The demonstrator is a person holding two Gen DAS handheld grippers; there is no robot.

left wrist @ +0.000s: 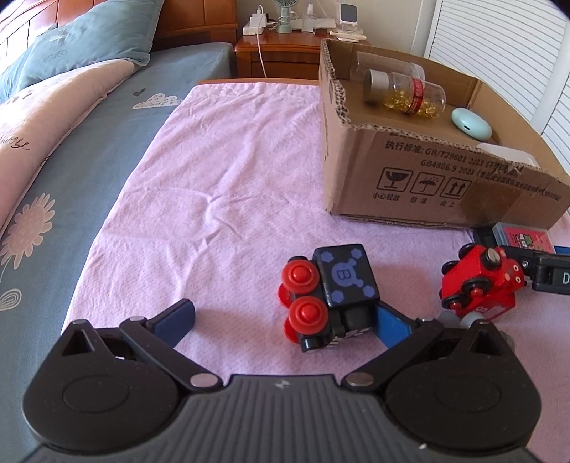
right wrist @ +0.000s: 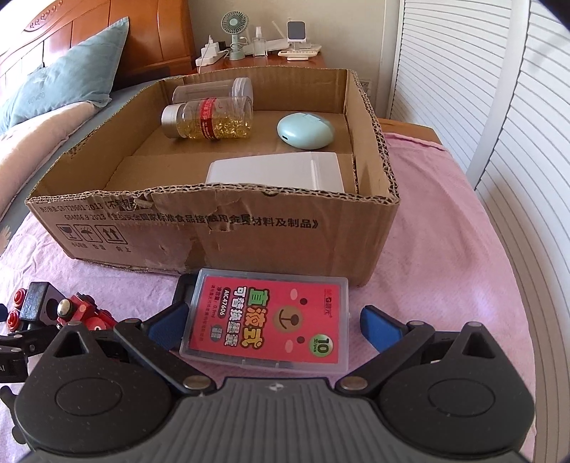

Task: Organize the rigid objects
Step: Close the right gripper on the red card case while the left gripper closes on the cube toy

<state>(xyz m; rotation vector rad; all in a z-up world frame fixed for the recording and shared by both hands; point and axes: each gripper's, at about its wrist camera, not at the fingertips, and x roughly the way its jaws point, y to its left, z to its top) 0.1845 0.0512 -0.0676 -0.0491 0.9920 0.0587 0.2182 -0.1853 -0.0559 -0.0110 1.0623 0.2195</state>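
1. Bedding with a blue pillow [left wrist: 89, 32] lies far to your left, beside the pink cloth [left wrist: 231, 160] that covers the work surface.
2. Your left gripper [left wrist: 281, 320] is spread wide and holds nothing; its left finger [left wrist: 174, 317] rests on bare cloth, and its right finger [left wrist: 392, 327] is right against the black toy train.
3. That black toy train [left wrist: 331, 299], with red wheels and a blue "B" on top, lies tipped on the cloth between the two fingers, close to the right one.
4. Just to its right, a red toy train [left wrist: 481, 285] lies tilted, near the tip of your other tool.
5. Behind both trains stands an open cardboard box [right wrist: 221, 228]. Inside it lie a bottle of yellow capsules [right wrist: 210, 117] on its side, a clear jar [right wrist: 213, 90] behind that, a mint green case [right wrist: 306, 130], and a white box [right wrist: 278, 172] against the front wall.
6. Your right gripper [right wrist: 270, 322] is also wide open, grasping nothing. A clear case with a red label [right wrist: 267, 320] lies flat between its fingers, just in front of the cardboard box. The left finger [right wrist: 167, 327] is at the case's edge; the right finger [right wrist: 381, 326] stands a little apart.
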